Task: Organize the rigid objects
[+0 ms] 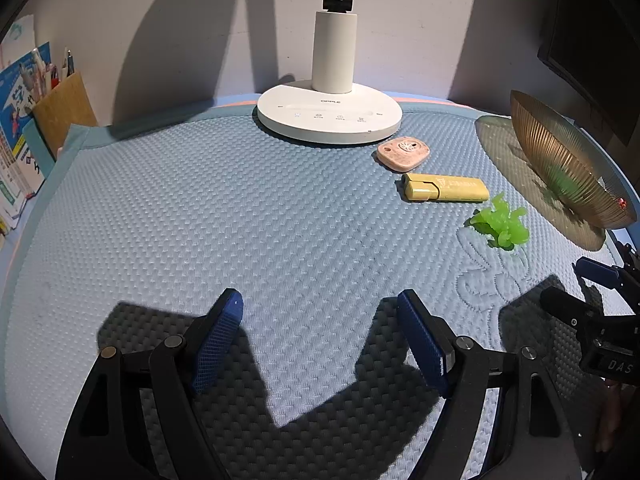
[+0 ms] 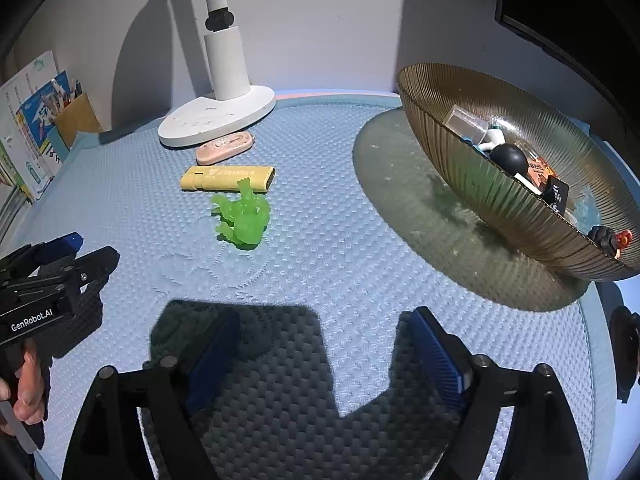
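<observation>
Pale wall behind; the desk is covered by a blue quilted mat.

Left wrist view: a white lamp base stands at the back edge. Just in front of it, to the right, lies a pink flat tag, then a yellow rectangular stick, then a green plastic figure, the three in a loose line running toward the ribbed amber bowl at far right. Books and a pen holder sit at far left. The left tool has its blue pads spread apart over bare mat, nothing between them. The right tool shows at the right edge.

Right wrist view: the right tool likewise stands wide apart, only shadowed mat between its pads. The green plastic figure lies ahead, touching or just beside the yellow rectangular stick; the pink flat tag rests against the lamp base. The ribbed amber bowl to the right holds several small items, among them a black ball. A hand grips the left tool at left.
</observation>
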### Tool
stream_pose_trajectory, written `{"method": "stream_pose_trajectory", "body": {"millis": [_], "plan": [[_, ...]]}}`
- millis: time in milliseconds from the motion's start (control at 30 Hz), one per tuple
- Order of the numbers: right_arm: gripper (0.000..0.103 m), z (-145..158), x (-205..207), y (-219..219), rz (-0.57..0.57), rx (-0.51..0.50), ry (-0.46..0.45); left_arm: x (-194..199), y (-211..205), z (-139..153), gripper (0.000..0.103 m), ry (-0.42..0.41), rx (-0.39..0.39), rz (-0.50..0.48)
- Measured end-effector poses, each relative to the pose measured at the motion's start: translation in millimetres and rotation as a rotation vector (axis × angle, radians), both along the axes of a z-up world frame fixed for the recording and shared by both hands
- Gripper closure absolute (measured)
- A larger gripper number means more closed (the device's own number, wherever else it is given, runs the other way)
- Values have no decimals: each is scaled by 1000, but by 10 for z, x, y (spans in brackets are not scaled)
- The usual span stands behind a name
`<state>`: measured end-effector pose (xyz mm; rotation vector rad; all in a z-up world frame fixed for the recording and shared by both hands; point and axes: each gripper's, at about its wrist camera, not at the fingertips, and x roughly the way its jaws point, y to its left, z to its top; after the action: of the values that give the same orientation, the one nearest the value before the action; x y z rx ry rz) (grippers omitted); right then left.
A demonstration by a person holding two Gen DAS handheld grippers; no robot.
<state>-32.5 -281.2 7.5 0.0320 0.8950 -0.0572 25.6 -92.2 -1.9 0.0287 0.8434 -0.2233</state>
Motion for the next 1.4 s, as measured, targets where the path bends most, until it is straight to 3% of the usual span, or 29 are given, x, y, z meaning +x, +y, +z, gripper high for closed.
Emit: {"method": "stream_pose_trajectory", "body": {"millis": [733,833,900,1000,1033,1100,1233,1267,1300,1400], "plan": [[17,-5,6,15,-2,-4,5,-23,-41,-8,22,5,3,-1],[17,36,22,-2,9,46,23,12,-32,22,22,22,-24,-30],[17,121,43,8,43,156,17,81,-30,81,22,41,-60,-68],[18,251,197,130,31,129,-2,243,-67,251,22,40,-101,-108],[21,265,278,172,32,115,0,307,-79,308,22,40,-121,-118],[42,255,448,247,55,105,9,440,-112,380,22,44,-157,-141],[50,138,695,360,75,82,29,633,-287,330,24,62,-146,-209],[66,117,697,372,75,70,34,665,-355,291,24,74,-139,-236],[70,104,718,359,72,59,39,701,-400,270,24,81,-137,-254],[70,137,597,230,49,57,20,769,-544,183,24,107,-153,-301]]}}
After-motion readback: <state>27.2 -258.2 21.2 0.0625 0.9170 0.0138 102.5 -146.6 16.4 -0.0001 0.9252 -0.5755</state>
